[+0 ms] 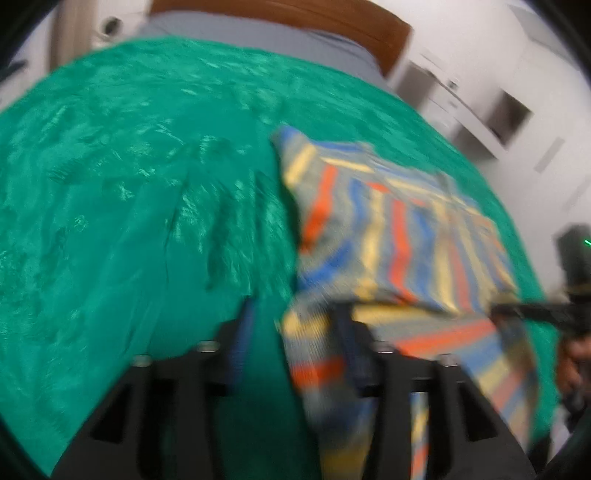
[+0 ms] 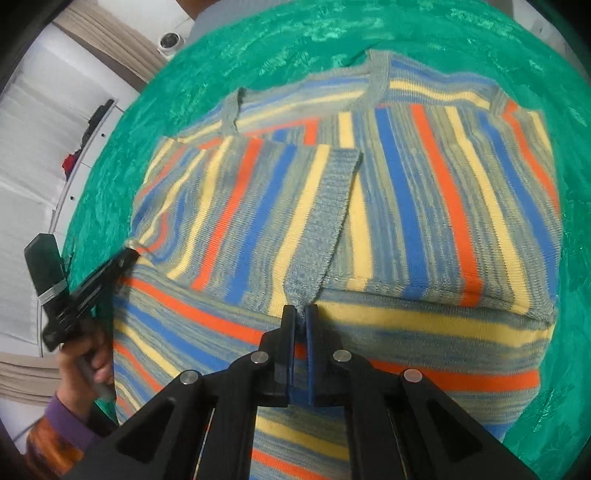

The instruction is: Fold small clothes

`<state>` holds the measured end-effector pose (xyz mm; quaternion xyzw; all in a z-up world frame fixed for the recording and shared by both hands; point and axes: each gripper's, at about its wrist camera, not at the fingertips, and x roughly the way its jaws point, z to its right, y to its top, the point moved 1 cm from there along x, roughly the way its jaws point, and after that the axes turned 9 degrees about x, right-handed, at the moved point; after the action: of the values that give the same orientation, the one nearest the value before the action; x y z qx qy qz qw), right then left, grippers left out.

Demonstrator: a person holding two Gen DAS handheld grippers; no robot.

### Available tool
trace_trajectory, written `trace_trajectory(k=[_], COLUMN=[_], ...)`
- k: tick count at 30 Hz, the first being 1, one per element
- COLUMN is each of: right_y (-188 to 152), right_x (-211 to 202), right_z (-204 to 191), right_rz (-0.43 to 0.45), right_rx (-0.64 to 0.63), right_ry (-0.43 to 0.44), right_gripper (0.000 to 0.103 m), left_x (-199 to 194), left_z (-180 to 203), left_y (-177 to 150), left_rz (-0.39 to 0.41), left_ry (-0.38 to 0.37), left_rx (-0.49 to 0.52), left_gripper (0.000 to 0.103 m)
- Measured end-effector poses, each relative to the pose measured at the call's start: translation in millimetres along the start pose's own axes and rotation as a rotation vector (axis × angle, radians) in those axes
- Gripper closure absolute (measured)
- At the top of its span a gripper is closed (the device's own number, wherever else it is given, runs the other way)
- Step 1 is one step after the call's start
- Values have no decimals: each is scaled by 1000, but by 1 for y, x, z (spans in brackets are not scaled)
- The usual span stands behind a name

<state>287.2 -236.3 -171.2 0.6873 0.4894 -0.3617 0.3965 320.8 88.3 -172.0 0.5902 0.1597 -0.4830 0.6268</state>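
A small knit sweater [image 2: 406, 206] with blue, orange, yellow and grey stripes lies on a green cloth [image 2: 288, 40], one sleeve folded across its front. My right gripper [image 2: 300, 314] is shut on the grey cuff of that sleeve at the sweater's lower fold. In the blurred left wrist view my left gripper [image 1: 295, 314] is open, with the sweater's edge [image 1: 388, 236] draped over its right finger [image 1: 345, 332]. The left gripper also shows in the right wrist view [image 2: 127, 256] at the sweater's left edge.
The green cloth [image 1: 110, 184] covers a bed with a brown headboard [image 1: 295, 14]. White cabinets [image 1: 480, 103] stand to the right. A white wall and beige curtain [image 2: 110, 48] are to the left, with a small camera [image 2: 170, 40].
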Motion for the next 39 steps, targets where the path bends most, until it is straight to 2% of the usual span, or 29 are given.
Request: trace_trajectory(k=[1, 2, 3, 5, 8, 11, 12, 13, 14, 15, 17, 18, 19, 21, 23, 24, 26, 27, 29, 31, 32, 33, 34, 35, 38, 39], right_y=[-2, -6, -10, -17, -28, -47, -55, -61, -67, -75, -88, -93, -97, -102, -104, -105, -108, -110, -112, -115, -116, -117, -118, -120, -128, -131], right_x=[-8, -18, -28, -45, -57, -66, -69, -72, -76, -78, -83, -85, -85, -83, -84, -85, -92, -95, -99, -99, -98, -97, -96, -96, -109, -114], right_z=[1, 2, 4, 8, 17, 25, 28, 32, 37, 42, 54, 60, 67, 76, 82, 83, 83, 82, 81, 81, 82, 83, 84, 85, 86, 88], right_rz=[21, 54, 96, 162, 189, 206, 211, 215, 217, 221, 231, 235, 234, 224, 229, 237, 266, 281, 300, 301, 298, 295, 290, 288, 327, 349], right_rx=[-8, -18, -29, -33, 10, 11, 4, -3, -8, -11, -9, -2, 9, 34, 50, 53, 52, 46, 36, 39, 46, 53, 61, 65, 60, 57], right_ry=[-11, -17, -19, -19, 17, 13, 3, -12, -29, -50, -78, -86, -89, -85, -84, -82, -86, -91, -96, -93, -91, -93, -95, -95, -97, -101], right_gripper=[67, 47, 43, 42, 42, 42, 42, 42, 42, 42, 42, 42, 42, 42, 42, 42, 42, 42, 42, 42, 42, 42, 42, 42, 42, 42], left_x=[-12, -24, -35, -36, -2, 57, 69, 79, 83, 80, 71, 69, 72, 77, 72, 64, 45, 28, 11, 11, 21, 40, 47, 43, 22, 10], left_z=[-2, -6, -13, -24, -30, -19, -16, -9, -3, 4, -4, -14, -21, -18, -10, -8, -4, 1, 9, 16, 17, 12, 8, 4, -2, -1], left_y=[1, 4, 13, 35, 74, 97, 99, 99, 99, 101, 98, 97, 94, 89, 85, 83, 79, 72, 64, 50, 43, 30, 23, 20, 19, 16], left_rz=[10, 29, 51, 61, 7, -129, -151, -165, -174, -144, -86, -75, -84, -88, -84, -82, -43, 4, 62, 35, -8, -96, -117, -77, -44, -21], left_ry=[-18, -26, -28, -35, -77, -41, -36, -16, 44, 153, 225, 252, 230, 202, 204, 208, 194, 183, 168, 185, 223, 285, 278, 264, 263, 262], left_rx=[18, 31, 27, -12, -67, -70, -72, -53, -10, 49, 15, -31, -65, -57, -35, -43, -47, -34, 8, 82, 115, 141, 137, 121, 24, -2], left_gripper=[28, 26, 25, 26, 28, 44, 60, 82, 97, 97, 101, 101, 100, 99, 95, 88, 63, 40, 24, 27, 40, 48, 48, 48, 43, 38])
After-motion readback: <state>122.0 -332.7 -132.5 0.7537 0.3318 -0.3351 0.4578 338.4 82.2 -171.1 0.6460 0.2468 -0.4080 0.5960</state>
